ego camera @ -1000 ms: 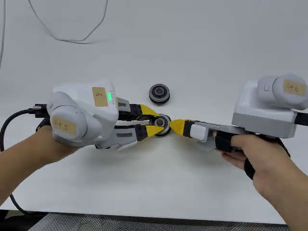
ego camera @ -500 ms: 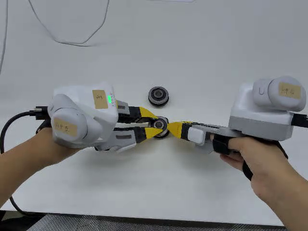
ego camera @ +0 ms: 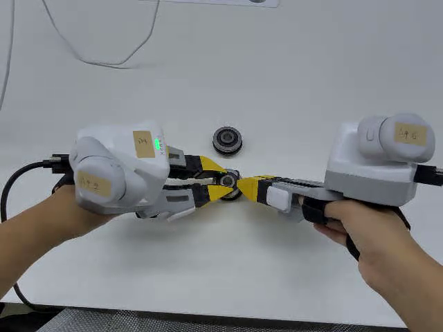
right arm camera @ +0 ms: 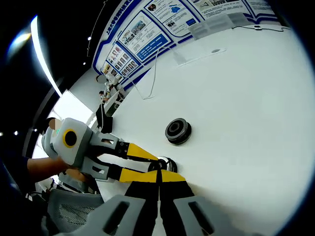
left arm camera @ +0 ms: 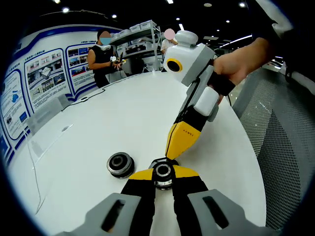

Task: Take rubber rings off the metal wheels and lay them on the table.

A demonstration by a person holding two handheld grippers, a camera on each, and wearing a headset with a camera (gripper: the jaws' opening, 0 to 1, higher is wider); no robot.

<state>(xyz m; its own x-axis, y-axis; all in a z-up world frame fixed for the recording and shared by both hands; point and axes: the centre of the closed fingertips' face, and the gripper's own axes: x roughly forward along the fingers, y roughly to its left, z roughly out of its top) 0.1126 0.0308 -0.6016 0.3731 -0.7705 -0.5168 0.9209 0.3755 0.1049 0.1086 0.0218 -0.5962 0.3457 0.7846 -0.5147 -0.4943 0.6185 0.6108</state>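
The left claw (ego camera: pixel 223 185) (left arm camera: pixel 163 177) is clenching on a metal wheel (ego camera: pixel 230 182) (left arm camera: pixel 163 170); the wheel is sitting between the two yellow tips, with one tip pressing on each side of it and its hub facing back along the jaws; whether the wheel is touching the table (ego camera: pixel 291 90) cannot be told.

The right claw (ego camera: pixel 243 185) (right arm camera: pixel 159 173) (left arm camera: pixel 172 151) is pointing at the left claw from the opposite side, tip to tip; its jaws are lying together with only a thin seam between them; its yellow tip is touching the rim of the clamped wheel (right arm camera: pixel 166 163) on the side away from the left claw's body; whether any rubber is being nipped in that seam cannot be told.

A second wheel (ego camera: pixel 228 140) (left arm camera: pixel 120 164) (right arm camera: pixel 177 131) is lying flat on the table (left arm camera: pixel 123 113) (right arm camera: pixel 246 98); it is resting beyond the meeting point of the two claws, to the left of the left claw's jaws in the left gripper view, and ahead and slightly to the right of the right claw's jaws in the right gripper view; it is near both claws but touching neither; a dark ring is showing around its rim.

A hand (ego camera: pixel 59 214) is gripping the body of the left claw; another hand (ego camera: pixel 370 232) is gripping the handle of the right claw; a thin grey cable (ego camera: pixel 104 61) is lying on the table well beyond both claws.
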